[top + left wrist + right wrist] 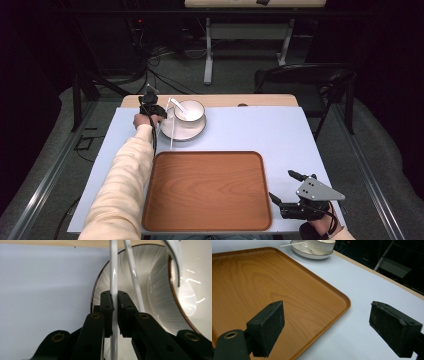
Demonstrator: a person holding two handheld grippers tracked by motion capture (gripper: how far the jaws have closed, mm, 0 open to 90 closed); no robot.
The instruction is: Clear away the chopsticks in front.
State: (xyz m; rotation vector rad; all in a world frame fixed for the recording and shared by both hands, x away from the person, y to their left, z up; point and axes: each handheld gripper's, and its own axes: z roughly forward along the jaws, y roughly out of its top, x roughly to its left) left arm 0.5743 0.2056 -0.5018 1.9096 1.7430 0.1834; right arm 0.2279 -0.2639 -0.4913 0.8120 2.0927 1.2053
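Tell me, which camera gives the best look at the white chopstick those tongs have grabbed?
The left gripper view: the chopstick runs straight up between the left tongs, pinched by both pads. The high view shows it as a thin white line beside the plate; the right gripper view catches only a far-off tip.

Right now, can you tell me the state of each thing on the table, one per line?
Left hand-held gripper: shut on one white chopstick.
Second chopstick: free, lying on the plate.
Bowl: upright on the plate, spoon inside.
Tray: empty, flat.
Right hand-held gripper: open, holding nothing.
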